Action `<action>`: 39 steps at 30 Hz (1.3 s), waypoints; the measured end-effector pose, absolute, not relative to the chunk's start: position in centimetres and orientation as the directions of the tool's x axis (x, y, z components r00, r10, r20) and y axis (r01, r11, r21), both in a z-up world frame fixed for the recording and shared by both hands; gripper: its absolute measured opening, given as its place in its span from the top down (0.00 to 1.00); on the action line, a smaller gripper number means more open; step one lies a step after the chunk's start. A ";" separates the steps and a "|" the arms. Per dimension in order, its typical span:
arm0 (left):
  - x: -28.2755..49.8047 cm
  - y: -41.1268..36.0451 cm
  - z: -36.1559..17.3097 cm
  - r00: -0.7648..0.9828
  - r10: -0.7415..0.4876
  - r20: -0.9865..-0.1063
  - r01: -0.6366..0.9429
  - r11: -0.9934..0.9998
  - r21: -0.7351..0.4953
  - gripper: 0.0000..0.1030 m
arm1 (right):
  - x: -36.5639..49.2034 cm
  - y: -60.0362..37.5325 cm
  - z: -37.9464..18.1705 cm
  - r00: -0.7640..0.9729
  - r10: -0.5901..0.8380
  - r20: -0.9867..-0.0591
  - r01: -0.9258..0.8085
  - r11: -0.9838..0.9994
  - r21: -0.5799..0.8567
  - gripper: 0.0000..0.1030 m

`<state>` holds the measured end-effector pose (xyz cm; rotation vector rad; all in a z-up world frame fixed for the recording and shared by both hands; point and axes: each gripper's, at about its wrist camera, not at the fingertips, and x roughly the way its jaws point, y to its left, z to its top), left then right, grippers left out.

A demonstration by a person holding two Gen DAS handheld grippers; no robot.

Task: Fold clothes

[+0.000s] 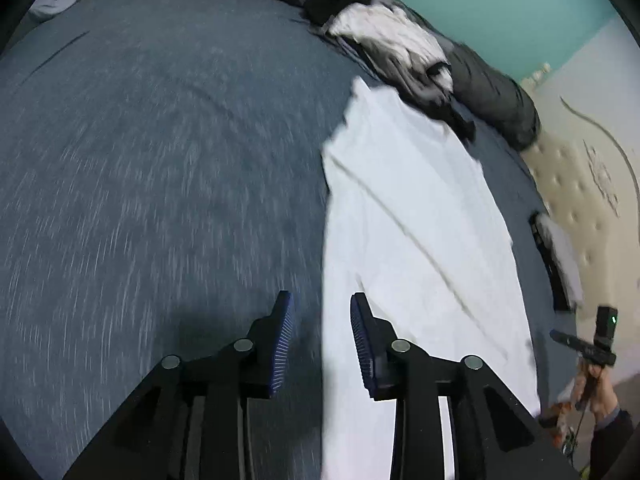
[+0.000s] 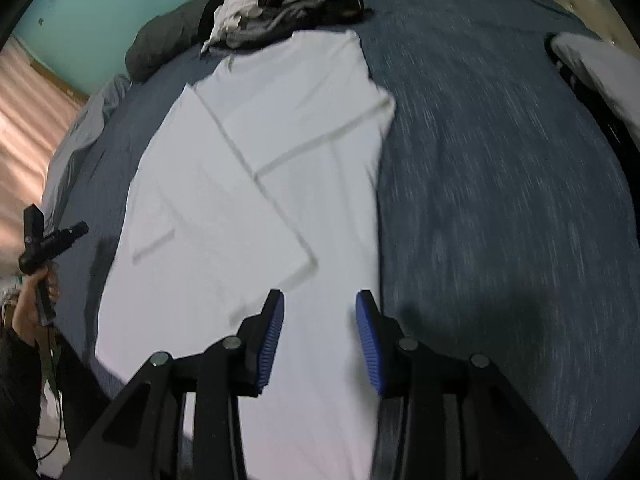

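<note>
Judging by the creases, I reckon the white shirt (image 2: pixel 256 184) has both sides folded inward into a long strip on the blue bedspread (image 2: pixel 500 200). My left gripper (image 1: pixel 322 344) hovers over its left edge, my right gripper (image 2: pixel 320 340) over its right edge; both sets of jaws stand partly open with nothing between them. The lengthwise fold looks left to do, and the heap of unfolded clothes (image 2: pixel 280 4) beyond waits.

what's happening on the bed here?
A person with a handheld gripper in each hand is folding a white T-shirt laid flat on the blue-grey bedspread, sides already folded in. The left gripper and right gripper are both open, holding nothing. A pile of unfolded grey and white clothes waits behind.
</note>
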<state>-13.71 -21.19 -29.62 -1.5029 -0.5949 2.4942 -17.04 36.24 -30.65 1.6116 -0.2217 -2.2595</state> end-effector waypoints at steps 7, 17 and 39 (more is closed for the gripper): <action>-7.2 -19.0 -29.2 -0.418 0.357 -0.835 0.041 -0.911 -0.410 0.68 | -10.4 38.5 -31.6 -0.245 -0.375 -0.894 0.162 -0.925 0.343 0.61; -2.5 -16.3 -31.2 -0.301 0.357 -0.884 0.021 -0.924 -0.381 0.66 | -5.6 39.3 -32.9 -0.208 -0.387 -0.898 0.141 -0.921 0.364 0.61; 0.2 -16.7 -37.4 -0.191 0.400 -0.896 0.072 -0.905 -0.420 0.65 | -4.8 39.9 -35.5 -0.157 -0.419 -0.894 0.031 -0.907 0.419 0.61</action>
